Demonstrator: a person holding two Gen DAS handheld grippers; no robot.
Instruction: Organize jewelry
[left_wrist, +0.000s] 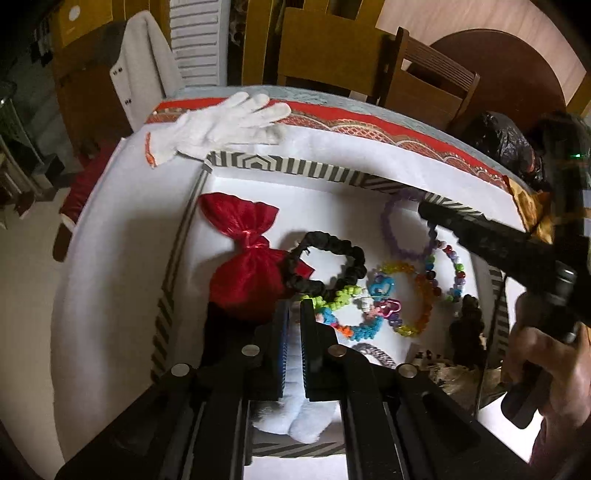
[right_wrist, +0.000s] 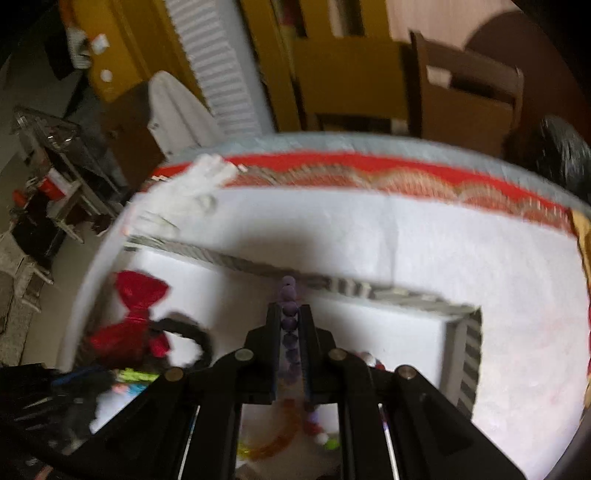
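A shallow box with a striped rim (left_wrist: 280, 168) holds the jewelry: a red satin pouch (left_wrist: 245, 266), a black scrunchie (left_wrist: 325, 264), a purple bead bracelet (left_wrist: 400, 236) and several colourful bead bracelets (left_wrist: 406, 295). My left gripper (left_wrist: 294, 306) is shut on a white glove (left_wrist: 295, 413) above the box's near side. My right gripper (right_wrist: 290, 314) is shut on the purple bead bracelet (right_wrist: 289, 314) near the box's far rim (right_wrist: 369, 290); it shows as a black bar in the left wrist view (left_wrist: 480, 232).
A second white glove (left_wrist: 221, 125) lies on the white cloth (left_wrist: 110, 258) beyond the box's far left corner. A red patterned cloth (left_wrist: 369, 125) runs along the table's far edge. Wooden chairs (left_wrist: 424, 74) stand behind. A black bag (left_wrist: 506, 140) sits far right.
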